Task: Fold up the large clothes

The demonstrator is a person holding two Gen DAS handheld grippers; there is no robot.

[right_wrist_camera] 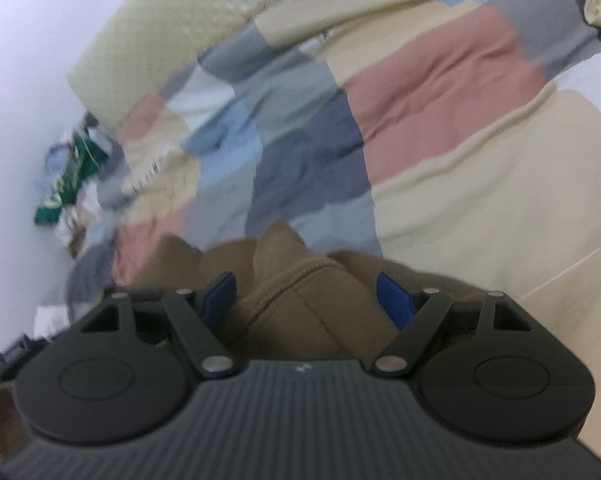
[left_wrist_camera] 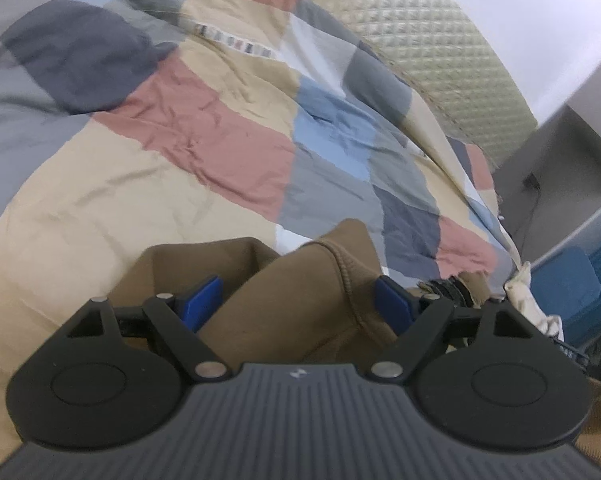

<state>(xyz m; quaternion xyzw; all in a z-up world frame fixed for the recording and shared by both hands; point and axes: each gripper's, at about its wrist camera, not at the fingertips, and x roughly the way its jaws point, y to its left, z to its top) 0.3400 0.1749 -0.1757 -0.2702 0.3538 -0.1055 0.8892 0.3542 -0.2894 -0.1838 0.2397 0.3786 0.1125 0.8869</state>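
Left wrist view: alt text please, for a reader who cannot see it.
A brown garment bunches between the wide-spread blue pads of the left gripper, over a patchwork quilt on a bed. A cream headboard stands beyond.

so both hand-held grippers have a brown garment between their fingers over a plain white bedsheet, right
Not quite: the bedding is a patchwork quilt of colored blocks, not plain white, as the left wrist view shows. The brown garment does sit between both hand-held grippers' fingers.

My brown garment (left_wrist_camera: 284, 312) – a thick, soft knit with a stitched, ribbed hem – lies bunched on the patchwork bed. In both views its folds rise in 2 peaks, a rumpled heap, not yet flat.
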